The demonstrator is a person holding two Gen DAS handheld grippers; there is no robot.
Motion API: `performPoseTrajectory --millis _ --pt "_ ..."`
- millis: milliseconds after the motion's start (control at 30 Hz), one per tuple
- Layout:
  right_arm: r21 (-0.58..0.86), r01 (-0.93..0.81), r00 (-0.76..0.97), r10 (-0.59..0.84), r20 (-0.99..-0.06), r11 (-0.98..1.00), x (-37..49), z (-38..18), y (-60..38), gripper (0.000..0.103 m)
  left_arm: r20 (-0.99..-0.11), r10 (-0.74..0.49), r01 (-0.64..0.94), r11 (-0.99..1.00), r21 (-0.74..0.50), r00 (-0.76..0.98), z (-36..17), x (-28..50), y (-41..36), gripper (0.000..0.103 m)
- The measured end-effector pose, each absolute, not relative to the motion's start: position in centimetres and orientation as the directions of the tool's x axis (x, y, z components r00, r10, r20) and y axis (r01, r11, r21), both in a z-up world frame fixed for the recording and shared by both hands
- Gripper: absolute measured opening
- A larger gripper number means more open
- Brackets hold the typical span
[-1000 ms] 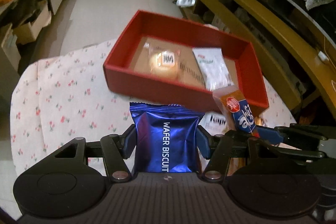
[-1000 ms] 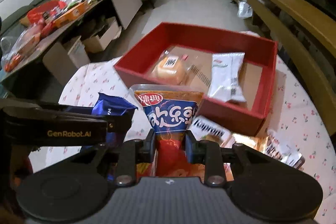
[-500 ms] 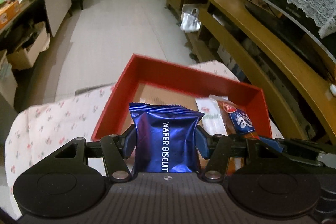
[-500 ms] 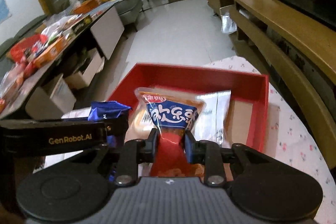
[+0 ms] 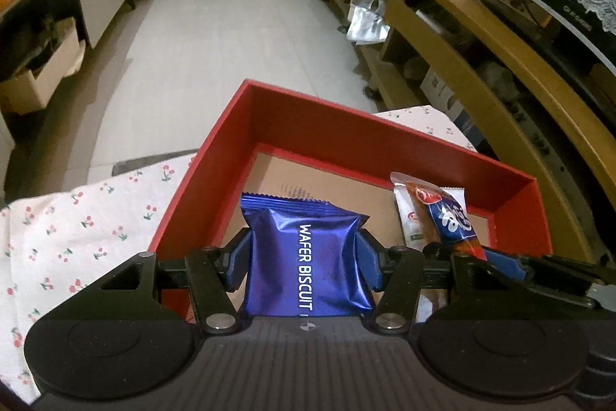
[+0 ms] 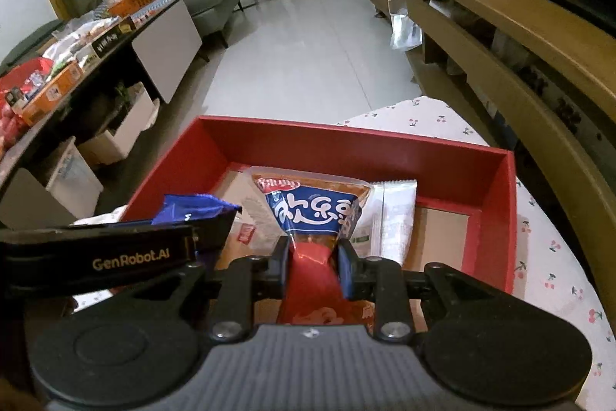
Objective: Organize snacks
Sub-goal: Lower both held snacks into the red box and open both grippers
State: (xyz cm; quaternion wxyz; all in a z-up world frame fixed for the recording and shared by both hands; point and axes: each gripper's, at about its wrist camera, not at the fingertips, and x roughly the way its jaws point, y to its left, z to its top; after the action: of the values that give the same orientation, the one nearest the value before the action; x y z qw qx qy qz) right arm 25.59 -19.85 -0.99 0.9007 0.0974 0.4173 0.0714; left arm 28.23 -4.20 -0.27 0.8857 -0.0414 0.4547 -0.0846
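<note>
Grippers both hang over the red box (image 5: 385, 133), side by side, each pointing forward and tipped a little down toward its cardboard floor. Left gripper (image 5: 306, 259) has its jaws closed about halfway, pressed on both sides of one blue wafer pack (image 5: 306, 257), which stands upright between them with its crimped top edge up and the words WAFER BISCUIT running down its face. Right gripper (image 6: 313, 262) has its jaws drawn much nearer together, pinching one chip bag (image 6: 313, 214) at its red lower part; the blue and orange upper part fans out above the pads, tilted slightly toward the far wall of the box. In the right view the left gripper (image 6: 184, 241) crosses the left side as a black bar marked GenRobot.AI, with a corner of the wafer pack (image 6: 192, 208) poking above it. In the left view the chip bag (image 5: 448, 218) shows at the right, above the other gripper's body. One white packet (image 6: 390, 218) lies flat on the box floor just right of the chip bag, partly behind it. Another clear wrapper with a red label lies under the bag, but what it holds cannot be told. The box sits on a cherry-print cloth (image 5: 77, 226), near its far edge.
</note>
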Motion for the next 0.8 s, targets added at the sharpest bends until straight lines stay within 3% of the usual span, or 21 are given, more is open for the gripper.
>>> performPoseTrajectory --millis 400,800 --pt "0.178 -0.037 0.665 0.157 -0.730 0.983 26.4 -1.3 -19.6 0.041 -0.808 -0.181 0.091 0.983 -0.158 0.561 -1.0 28.6 -3.7 0.071" --pt "0.183 -0.010 0.679 0.141 -0.721 0.983 25.9 -0.2 -20.6 0.057 -0.794 -0.177 0.080 0.984 -0.160 0.581 0.6 27.9 -3.0 0.085"
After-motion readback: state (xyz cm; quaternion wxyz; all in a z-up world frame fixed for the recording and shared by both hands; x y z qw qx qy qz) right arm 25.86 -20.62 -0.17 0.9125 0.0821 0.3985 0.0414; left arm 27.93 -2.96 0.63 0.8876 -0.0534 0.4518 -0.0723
